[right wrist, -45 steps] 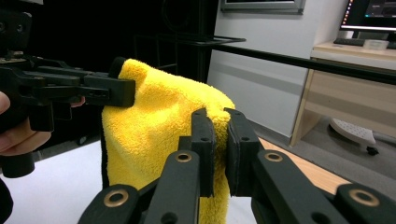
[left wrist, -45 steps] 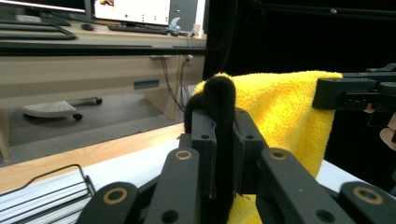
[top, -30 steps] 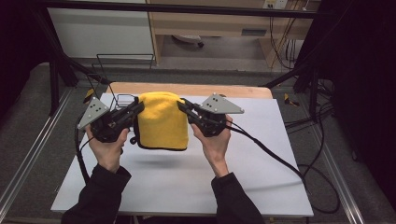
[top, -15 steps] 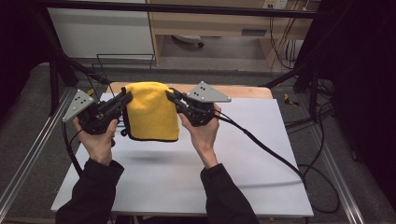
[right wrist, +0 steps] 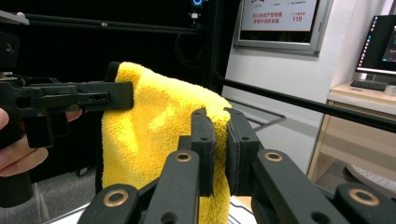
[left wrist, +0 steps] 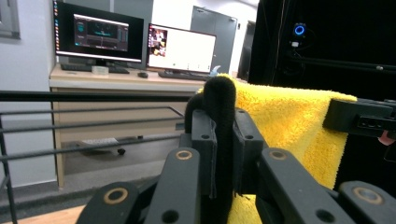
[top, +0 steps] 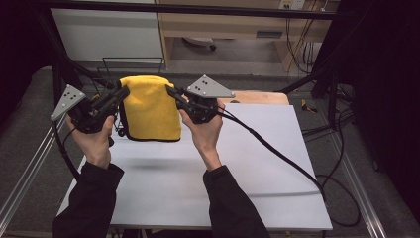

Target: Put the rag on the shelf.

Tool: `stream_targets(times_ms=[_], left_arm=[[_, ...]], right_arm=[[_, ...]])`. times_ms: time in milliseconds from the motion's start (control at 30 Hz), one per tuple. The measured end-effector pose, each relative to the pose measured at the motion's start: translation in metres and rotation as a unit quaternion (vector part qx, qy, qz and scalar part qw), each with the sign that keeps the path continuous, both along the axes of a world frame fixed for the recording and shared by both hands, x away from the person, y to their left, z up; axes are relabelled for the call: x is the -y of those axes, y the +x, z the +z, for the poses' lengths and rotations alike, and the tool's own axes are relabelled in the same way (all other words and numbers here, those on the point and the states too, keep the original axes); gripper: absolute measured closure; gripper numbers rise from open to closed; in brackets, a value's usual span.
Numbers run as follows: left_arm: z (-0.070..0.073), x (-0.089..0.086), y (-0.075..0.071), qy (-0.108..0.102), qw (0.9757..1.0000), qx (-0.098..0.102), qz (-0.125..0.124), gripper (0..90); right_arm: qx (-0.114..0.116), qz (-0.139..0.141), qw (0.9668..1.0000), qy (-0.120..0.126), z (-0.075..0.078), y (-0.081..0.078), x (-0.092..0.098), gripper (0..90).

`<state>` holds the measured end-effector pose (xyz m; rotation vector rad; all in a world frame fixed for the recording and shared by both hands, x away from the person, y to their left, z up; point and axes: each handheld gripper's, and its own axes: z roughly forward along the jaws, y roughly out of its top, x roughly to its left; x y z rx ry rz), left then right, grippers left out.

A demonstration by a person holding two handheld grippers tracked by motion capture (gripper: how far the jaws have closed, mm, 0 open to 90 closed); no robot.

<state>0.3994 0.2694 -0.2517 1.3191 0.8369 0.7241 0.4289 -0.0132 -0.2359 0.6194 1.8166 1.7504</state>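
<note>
Both pairs of jaws are pressed onto the top edge of 1 yellow towel [top: 150,109], each pinching a corner. In the high view the left gripper [top: 120,93] clamps the towel's upper left corner, and the left gripper view shows its 2 black jaws closed on the dark bound edge of the cloth [left wrist: 275,121]. The towel hangs in the air above the far left part of the white table [top: 208,188], touching nothing beneath it, its top edge stretched level between the 2 grippers, running left to right, while the rest drops straight down toward the table. It is fluffy, thick-piled terry, roughly rectangular, with a thin dark trim along its rim. The right gripper [top: 172,92] grips the upper right corner; in the right gripper view its 2 jaws squeeze the yellow pile [right wrist: 154,135] between them, with the other gripper [right wrist: 125,96] seen farther off at the opposite corner. Each gripper carries 1 grey three-cornered plate on top, and 2 hands in dark sleeves hold them. Behind the towel stands a black wire rack [top: 132,62]. A black cable [top: 277,148] trails from the right gripper across the smooth table.
</note>
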Motion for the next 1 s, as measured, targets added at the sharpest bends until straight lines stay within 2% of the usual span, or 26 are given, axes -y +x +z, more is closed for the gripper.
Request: stream_targets(times_ms=[333,633,1000], left_arm=[[0.014,-0.013,0.005,-0.012,0.9996,0.021,0.015,81.9],[0.027,-0.024,0.009,-0.010,0.9989,0.036,0.029,81.9],[0.056,-0.038,0.016,-0.008,0.9975,0.054,0.045,81.9]], right_arm=[[0.012,0.001,0.9999,0.007,0.016,0.009,-0.016,83.2],[0.021,0.002,0.9997,0.014,0.029,0.016,-0.030,83.2],[0.041,0.000,0.9991,0.016,0.058,0.026,-0.048,83.2]])
